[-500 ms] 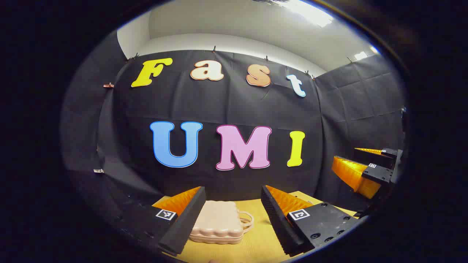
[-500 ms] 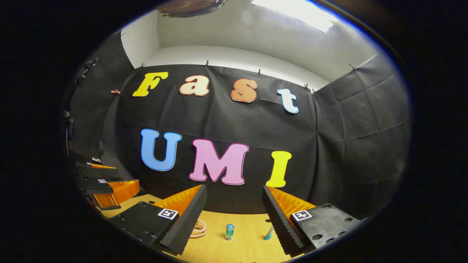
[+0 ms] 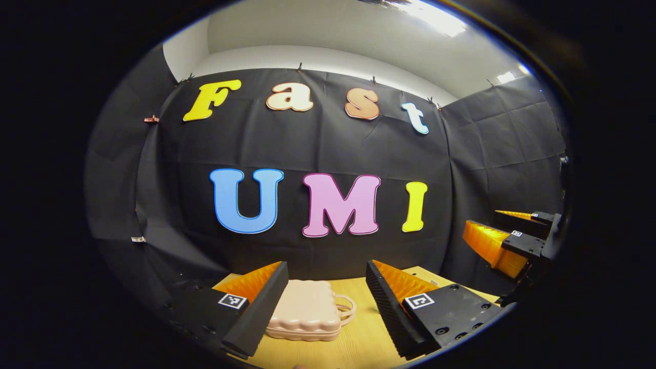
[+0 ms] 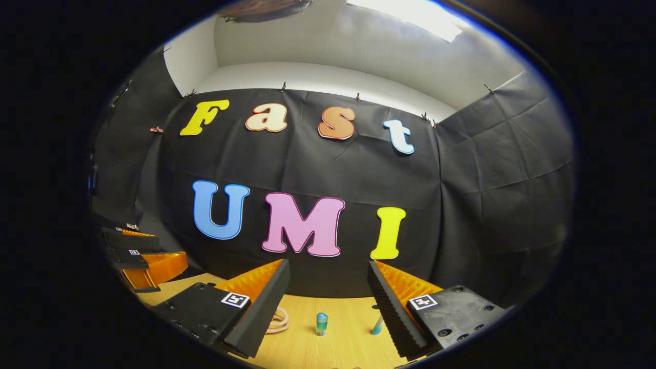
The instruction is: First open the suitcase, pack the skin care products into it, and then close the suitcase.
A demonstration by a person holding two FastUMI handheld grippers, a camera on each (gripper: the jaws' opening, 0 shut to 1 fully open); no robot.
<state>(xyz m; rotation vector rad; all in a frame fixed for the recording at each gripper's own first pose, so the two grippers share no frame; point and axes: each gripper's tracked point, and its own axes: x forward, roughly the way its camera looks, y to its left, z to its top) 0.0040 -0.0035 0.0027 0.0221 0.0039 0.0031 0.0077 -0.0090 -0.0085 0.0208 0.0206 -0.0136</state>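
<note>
A light wooden table [image 3: 359, 343] stands before the booth's black cloth wall, with a white wall and a ceiling light above. On it lies a small pink suitcase [image 3: 306, 310], closed and flat, its looped handle [image 3: 346, 309] pointing to the right in the left gripper view. The left gripper [image 3: 326, 307] hovers above the table with its fingers spread wide, holding nothing; the suitcase sits ahead of it, partly behind its left finger. In the same view the right gripper [image 3: 505, 236] shows at the far right, raised off the table. In the right gripper view, the right gripper [image 4: 328, 310] is likewise wide open and empty. Ahead of it a small blue-green bottle [image 4: 321, 324] stands upright on the table, and a pale blue tube [image 4: 377, 326] leans just beside the right finger.
</note>
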